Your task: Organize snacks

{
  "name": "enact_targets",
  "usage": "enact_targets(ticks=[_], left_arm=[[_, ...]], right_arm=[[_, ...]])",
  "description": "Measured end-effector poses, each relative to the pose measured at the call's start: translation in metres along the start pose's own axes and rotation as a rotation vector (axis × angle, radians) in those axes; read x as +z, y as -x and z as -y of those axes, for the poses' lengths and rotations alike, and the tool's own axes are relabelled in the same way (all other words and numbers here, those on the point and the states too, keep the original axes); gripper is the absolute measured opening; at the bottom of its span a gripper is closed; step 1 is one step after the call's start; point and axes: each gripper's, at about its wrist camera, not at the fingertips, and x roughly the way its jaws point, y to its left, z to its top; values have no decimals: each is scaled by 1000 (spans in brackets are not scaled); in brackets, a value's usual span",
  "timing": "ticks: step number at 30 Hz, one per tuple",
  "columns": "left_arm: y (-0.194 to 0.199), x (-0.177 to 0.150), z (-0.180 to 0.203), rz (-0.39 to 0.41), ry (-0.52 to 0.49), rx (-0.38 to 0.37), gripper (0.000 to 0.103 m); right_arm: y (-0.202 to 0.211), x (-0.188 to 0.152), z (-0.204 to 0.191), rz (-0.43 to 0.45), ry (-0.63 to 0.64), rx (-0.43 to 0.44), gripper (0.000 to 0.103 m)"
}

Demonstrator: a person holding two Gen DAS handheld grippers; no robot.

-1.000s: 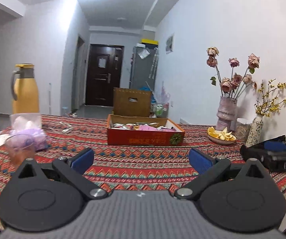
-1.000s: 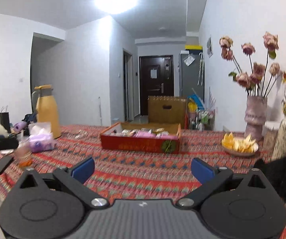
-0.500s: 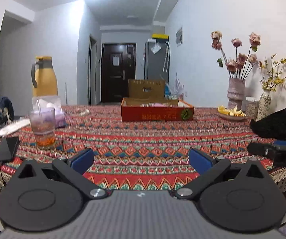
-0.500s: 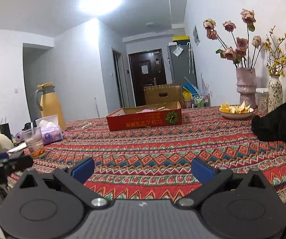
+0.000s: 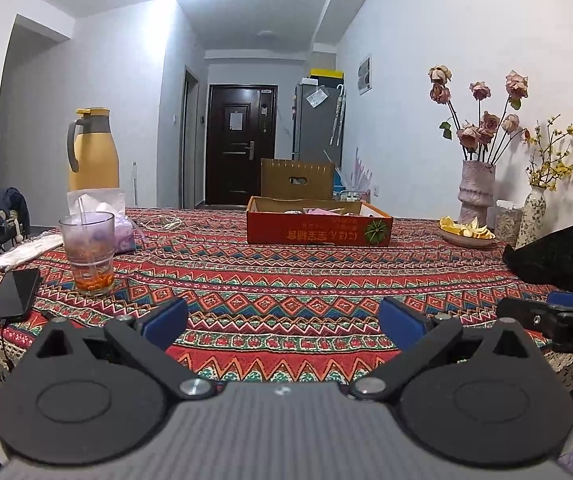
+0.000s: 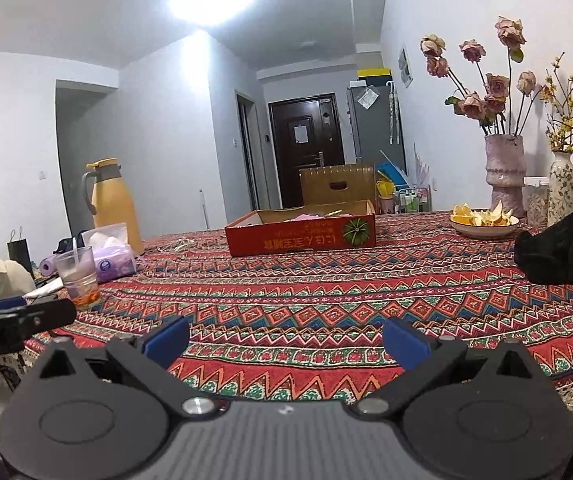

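A shallow red cardboard box (image 5: 318, 229) with snack packets inside stands far across the patterned tablecloth (image 5: 286, 280); it also shows in the right wrist view (image 6: 301, 232). My left gripper (image 5: 284, 320) is open and empty, held near the table's front edge. My right gripper (image 6: 286, 342) is open and empty, also at the front edge. Each gripper shows at the side of the other's view: the right one (image 5: 558, 320), the left one (image 6: 14, 320).
A glass with a straw (image 5: 88, 252), a phone (image 5: 13, 294), a tissue pack and a yellow jug (image 5: 92, 150) stand at the left. A bowl of orange peel (image 5: 466, 234), two vases (image 5: 476, 192) and a black cloth (image 5: 554, 258) are at the right.
Both grippers have pulled back from the middle of the table to its front edge. The red box now looks farther away. Both stay open.
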Motion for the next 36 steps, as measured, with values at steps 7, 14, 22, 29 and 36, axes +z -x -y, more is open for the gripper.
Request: enact_targets(ticks=[7, 14, 22, 29, 36], left_arm=[[-1, 0, 1, -7, -9, -7, 103], [-1, 1, 1, -3, -9, -8, 103], [-1, 0, 2, -2, -12, -10, 103], [0, 0, 2, 2, -13, -7, 103], [0, 1, 2, 2, -13, -6, 103]], right_arm=[[0, 0, 0, 5, 7, -7, 103], [2, 1, -2, 16, 17, 1, 103], [2, 1, -2, 17, 17, -5, 103], [3, 1, -2, 9, 12, -4, 103], [2, 2, -3, 8, 12, -5, 103]])
